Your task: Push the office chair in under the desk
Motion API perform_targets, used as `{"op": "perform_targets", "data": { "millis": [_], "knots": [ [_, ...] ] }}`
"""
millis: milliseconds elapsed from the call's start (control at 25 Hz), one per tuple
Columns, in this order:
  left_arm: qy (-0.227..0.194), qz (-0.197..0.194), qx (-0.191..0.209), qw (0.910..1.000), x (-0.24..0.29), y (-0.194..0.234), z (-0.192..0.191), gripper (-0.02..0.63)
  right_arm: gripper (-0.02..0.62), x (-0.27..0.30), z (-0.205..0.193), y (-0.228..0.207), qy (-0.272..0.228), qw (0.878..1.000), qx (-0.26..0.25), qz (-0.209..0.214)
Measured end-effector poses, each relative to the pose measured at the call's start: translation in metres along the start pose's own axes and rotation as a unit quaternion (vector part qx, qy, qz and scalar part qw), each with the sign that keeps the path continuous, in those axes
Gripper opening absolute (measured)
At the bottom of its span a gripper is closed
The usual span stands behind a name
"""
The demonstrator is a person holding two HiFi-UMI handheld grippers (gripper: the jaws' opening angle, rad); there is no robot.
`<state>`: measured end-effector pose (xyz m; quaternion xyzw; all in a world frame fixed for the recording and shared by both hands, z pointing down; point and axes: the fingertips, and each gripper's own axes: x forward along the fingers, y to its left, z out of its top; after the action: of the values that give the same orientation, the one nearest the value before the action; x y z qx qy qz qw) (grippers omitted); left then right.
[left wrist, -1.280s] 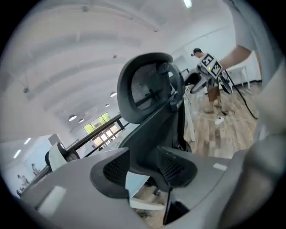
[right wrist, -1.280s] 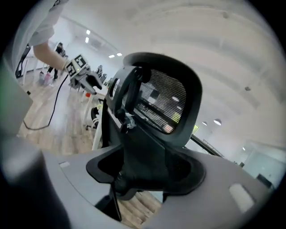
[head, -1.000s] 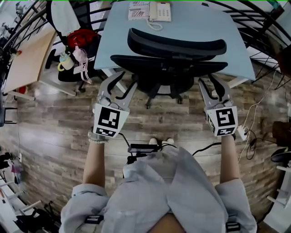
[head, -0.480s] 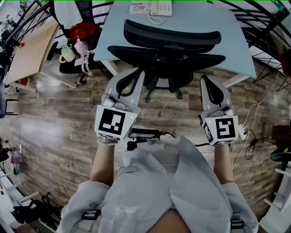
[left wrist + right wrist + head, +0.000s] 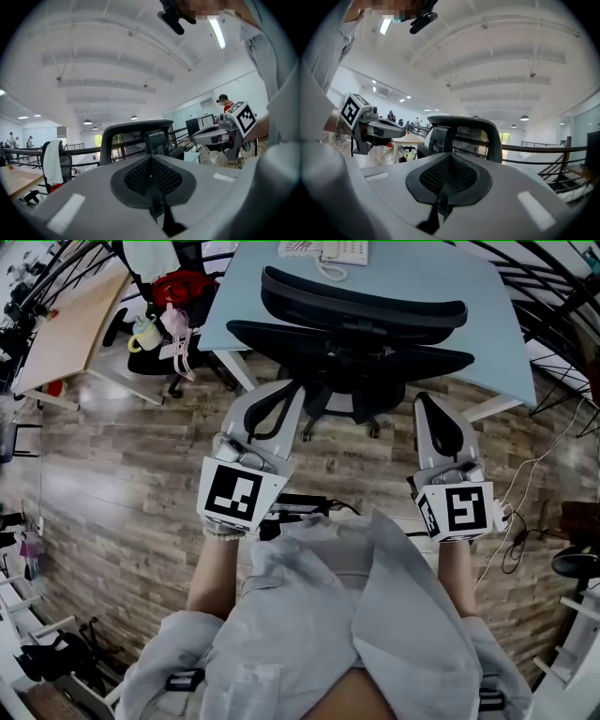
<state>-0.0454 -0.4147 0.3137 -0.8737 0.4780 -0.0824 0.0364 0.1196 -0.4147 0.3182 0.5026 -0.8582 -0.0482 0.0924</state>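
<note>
Since my left tool point(image 5: 284, 390) and right tool point(image 5: 429, 404) have just pressed together empty, I'd nudge the office chair point(image 5: 364, 320) in

**Open-plan office.** Ahead of the left gripper point(image 5: 284, 388) and right gripper point(image 5: 427, 401): a pale blue desk point(image 5: 487, 324) bearing a telephone point(image 5: 345, 251), and an office chair point(image 5: 361, 329). Outward of the left gripper, a wooden desk point(image 5: 66, 334); beyond the right gripper, monitors point(image 5: 201, 125); overhead, ceiling lights point(image 5: 87, 122).
</note>
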Motion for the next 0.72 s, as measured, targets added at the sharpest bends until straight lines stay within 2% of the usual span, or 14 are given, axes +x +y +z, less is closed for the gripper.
{"op": "perform_targets", "data": {
  "millis": [280,720],
  "knots": [
    [0.001,-0.008,-0.013,0.9999,0.006,0.001,-0.003,0.003,0.009,0.008,-0.003,-0.002,0.001,1.000,0.002,0.003],
    [0.007,-0.014,-0.002,0.9999,0.010,-0.002,-0.006,0.003,0.008,0.012,-0.003,-0.003,0.007,1.000,-0.004,0.005]
  ]
}}
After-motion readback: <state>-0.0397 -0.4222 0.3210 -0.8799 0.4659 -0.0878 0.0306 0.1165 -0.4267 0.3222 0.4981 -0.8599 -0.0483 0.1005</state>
